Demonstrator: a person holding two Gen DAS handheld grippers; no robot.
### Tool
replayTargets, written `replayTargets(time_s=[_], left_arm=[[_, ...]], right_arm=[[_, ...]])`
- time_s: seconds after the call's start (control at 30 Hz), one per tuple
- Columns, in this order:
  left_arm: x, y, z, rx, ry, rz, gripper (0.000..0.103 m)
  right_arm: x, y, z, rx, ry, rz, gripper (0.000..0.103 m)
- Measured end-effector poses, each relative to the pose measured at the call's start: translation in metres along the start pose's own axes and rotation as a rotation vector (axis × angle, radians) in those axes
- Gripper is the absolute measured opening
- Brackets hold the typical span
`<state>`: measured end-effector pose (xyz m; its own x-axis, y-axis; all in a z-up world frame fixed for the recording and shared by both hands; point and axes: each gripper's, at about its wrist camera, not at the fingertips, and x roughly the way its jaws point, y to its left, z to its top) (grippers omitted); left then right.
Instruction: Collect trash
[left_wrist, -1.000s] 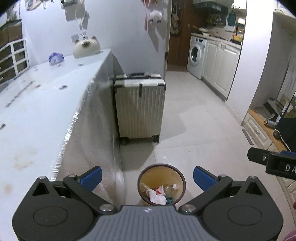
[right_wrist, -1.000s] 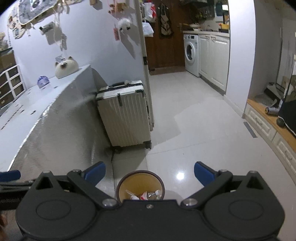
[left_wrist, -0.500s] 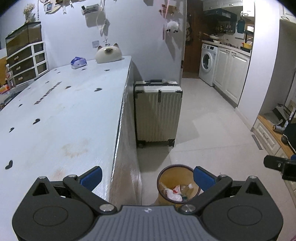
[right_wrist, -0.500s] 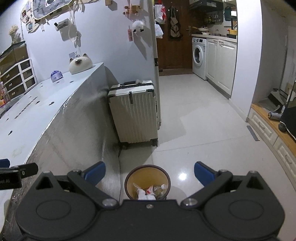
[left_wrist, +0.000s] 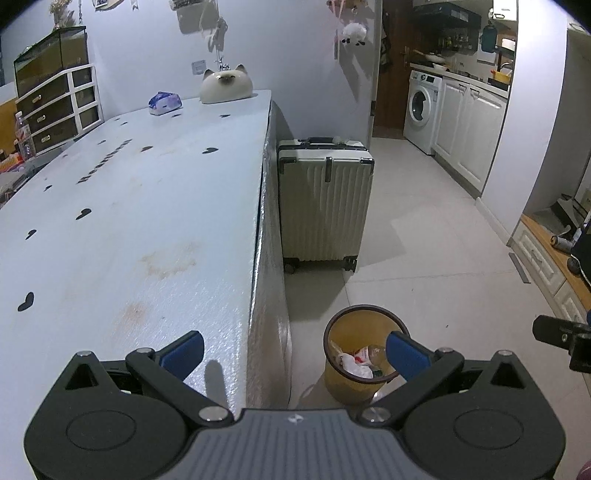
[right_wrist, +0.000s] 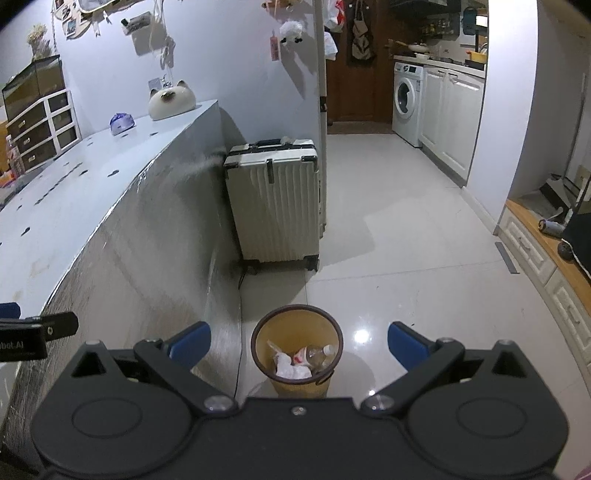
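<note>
Left gripper (left_wrist: 294, 350) fingers spread wide, empty, above worktop (left_wrist: 129, 221) right edge. Right gripper (right_wrist: 299, 343) fingers likewise apart, empty. Yellow bin (right_wrist: 297, 349) on floor beside worktop, holding crumpled trash (right_wrist: 295, 365).

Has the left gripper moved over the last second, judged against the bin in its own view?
Yes. The left gripper has shifted left, toward the table: the bin, earlier centred between its open jaws, now sits by the right one.

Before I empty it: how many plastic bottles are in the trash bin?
1 visible: a clear plastic bottle lies in the yellow trash bin, right of the crumpled white paper. More may be hidden underneath.
</note>
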<state>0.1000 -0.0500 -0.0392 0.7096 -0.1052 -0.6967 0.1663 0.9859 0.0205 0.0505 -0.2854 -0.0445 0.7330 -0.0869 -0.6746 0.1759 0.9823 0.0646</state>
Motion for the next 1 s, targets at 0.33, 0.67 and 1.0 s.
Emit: replayTargets(time_s=[0.33,0.67,1.0], left_arm=[[0.0,0.005,-0.009,-0.007,0.016,0.001,0.103],[-0.003,0.004,-0.012,0.0,0.003,-0.002,0.103],[-0.001,0.004,-0.011,-0.005,0.001,0.001,0.103]], right_arm=[[0.0,0.009,-0.004,-0.018,0.006,-0.011,0.103],[0.001,0.011,-0.004,-0.022,0.013,-0.023,0.103],[0.004,0.013,-0.004,-0.018,0.019,-0.031,0.103]])
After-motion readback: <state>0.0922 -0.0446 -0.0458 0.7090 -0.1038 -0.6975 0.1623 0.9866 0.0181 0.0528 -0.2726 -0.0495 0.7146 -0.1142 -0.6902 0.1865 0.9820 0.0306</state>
